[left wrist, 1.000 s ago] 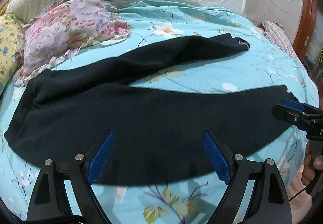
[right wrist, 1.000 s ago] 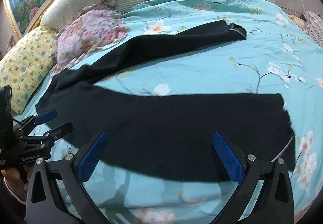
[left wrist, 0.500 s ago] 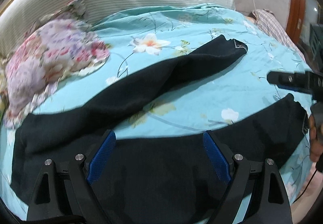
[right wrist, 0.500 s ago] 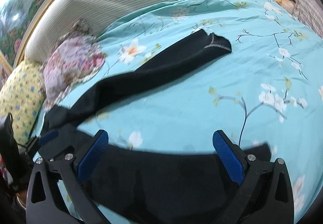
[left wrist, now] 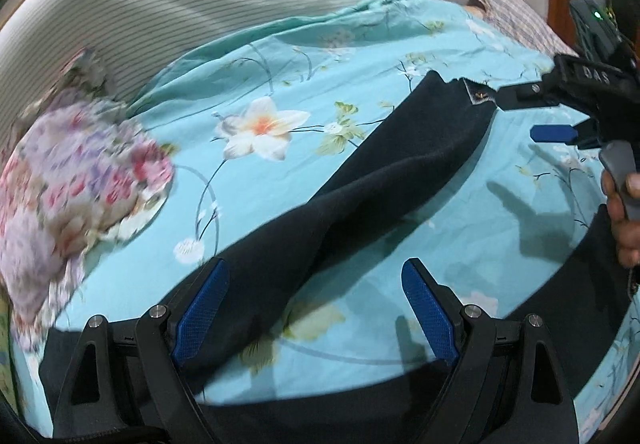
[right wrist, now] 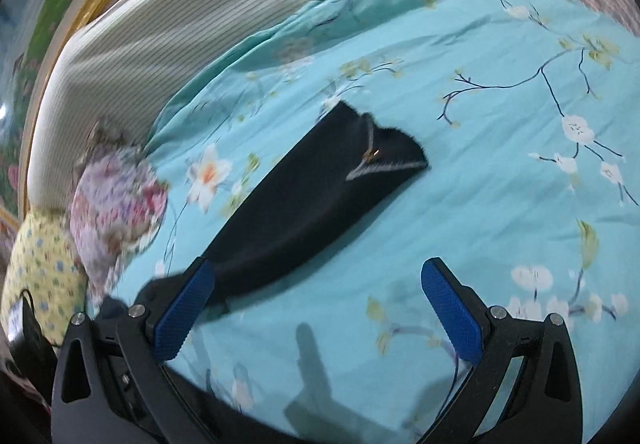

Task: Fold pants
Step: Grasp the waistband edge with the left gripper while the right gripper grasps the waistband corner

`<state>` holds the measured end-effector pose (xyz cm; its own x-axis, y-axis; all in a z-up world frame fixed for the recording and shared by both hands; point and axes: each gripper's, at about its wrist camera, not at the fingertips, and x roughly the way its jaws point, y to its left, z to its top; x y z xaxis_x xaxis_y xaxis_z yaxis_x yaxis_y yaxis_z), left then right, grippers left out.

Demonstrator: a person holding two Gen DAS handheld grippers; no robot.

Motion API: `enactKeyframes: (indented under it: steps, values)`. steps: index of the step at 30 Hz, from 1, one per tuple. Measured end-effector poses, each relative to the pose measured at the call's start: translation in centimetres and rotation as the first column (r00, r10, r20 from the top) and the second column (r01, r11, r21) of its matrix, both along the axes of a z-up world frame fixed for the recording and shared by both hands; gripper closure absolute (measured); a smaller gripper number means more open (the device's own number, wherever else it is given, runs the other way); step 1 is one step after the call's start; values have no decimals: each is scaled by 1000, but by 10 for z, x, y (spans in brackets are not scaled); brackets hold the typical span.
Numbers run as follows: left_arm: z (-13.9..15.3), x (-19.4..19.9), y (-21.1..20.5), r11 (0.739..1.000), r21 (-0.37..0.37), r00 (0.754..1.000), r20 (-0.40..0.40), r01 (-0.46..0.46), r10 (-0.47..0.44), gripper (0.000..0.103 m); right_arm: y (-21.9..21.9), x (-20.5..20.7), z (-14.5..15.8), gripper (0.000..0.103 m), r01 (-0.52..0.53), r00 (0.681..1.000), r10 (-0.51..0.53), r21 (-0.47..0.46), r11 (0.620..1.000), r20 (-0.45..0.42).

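Black pants (left wrist: 384, 180) lie spread on a turquoise floral bedsheet (left wrist: 256, 164), legs apart. The far leg runs diagonally up to its hem (left wrist: 476, 94); the near leg passes under my grippers at the bottom edge. My left gripper (left wrist: 316, 308) is open and empty, above the far leg's lower part. My right gripper (right wrist: 320, 308) is open and empty, just short of the far leg (right wrist: 320, 200) and its hem (right wrist: 384, 156). It also shows in the left wrist view (left wrist: 532, 112), beside the hem.
A floral pillow (left wrist: 68, 180) lies at the left, with a yellow pillow (right wrist: 36, 268) beside it. A striped white headboard cover (left wrist: 192, 0) rises behind the bed. A checked cloth (left wrist: 516, 16) lies at the far right.
Both grippers have moved forward over the near leg toward the far leg. The right gripper has come close to the far leg's hem. Both stay open.
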<state>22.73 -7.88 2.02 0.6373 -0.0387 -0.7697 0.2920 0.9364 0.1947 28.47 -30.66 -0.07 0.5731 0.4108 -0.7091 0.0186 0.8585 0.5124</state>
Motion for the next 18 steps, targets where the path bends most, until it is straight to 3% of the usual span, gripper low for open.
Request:
enactKeyframes:
  steps: [9,12,14,16,18]
  values:
    - [-17,39,-20,996,38,995,-62,81,-78,14,-18,39,-25,8,72,996,-67,82,994,-67]
    - [-25,44,-25,993,50,992,-79,107,-103,16,-19,48,-24,27,84,995,-78,90,992,-64]
    - [-29,45,-27,992,59,990,-88,115,-109,30,-20,53,-24,50,88,994,-81,93,992,-74]
    - [-33,45,-27,991,73,989,-103,116,-109,63,-22,54,-24,64,94,993,-87,99,991,-79]
    - [-34,43,-24,990,58,985,-120,130,-123,85,-22,50,-22,75,93,994,-86,107,990,-65]
